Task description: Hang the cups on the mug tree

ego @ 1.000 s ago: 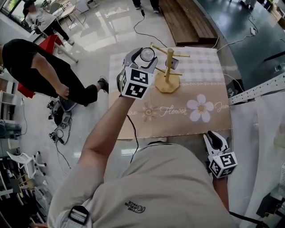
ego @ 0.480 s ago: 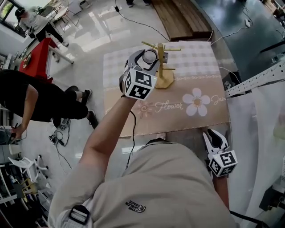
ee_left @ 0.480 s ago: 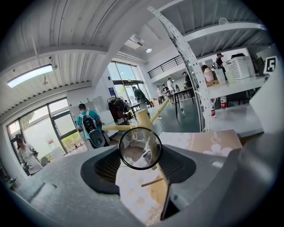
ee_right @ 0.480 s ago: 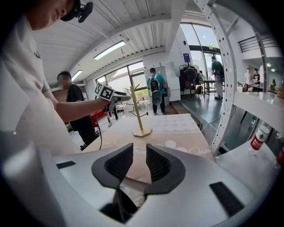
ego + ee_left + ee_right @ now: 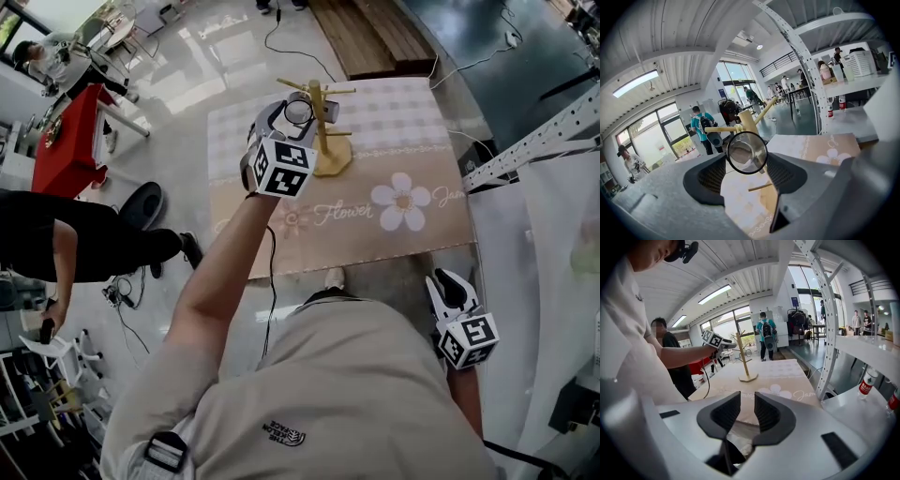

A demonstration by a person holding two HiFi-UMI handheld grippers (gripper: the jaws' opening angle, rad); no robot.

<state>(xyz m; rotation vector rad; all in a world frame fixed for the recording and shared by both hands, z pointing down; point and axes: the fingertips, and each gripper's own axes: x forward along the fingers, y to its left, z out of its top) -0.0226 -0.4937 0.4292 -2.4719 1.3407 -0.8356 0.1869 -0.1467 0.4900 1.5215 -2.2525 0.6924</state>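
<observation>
A wooden mug tree stands at the far side of the table, on a beige flower-print cloth. My left gripper is raised beside the tree's upper pegs and is shut on a clear glass cup. In the left gripper view the cup sits between the two pads of the gripper, its mouth facing the camera, right in front of the tree's trunk. My right gripper hangs low by my hip, off the table's near edge. Its jaws stand close together with nothing between them. The mug tree shows far off in the right gripper view.
A white perforated metal frame runs along the table's right side. A red table and a person in black are on the floor at the left. A wooden bench lies beyond the table. Cables trail on the floor.
My left gripper has carried the glass cup a little closer to the mug tree's top pegs. The person in black has walked off to the left. My right gripper has stayed put.
</observation>
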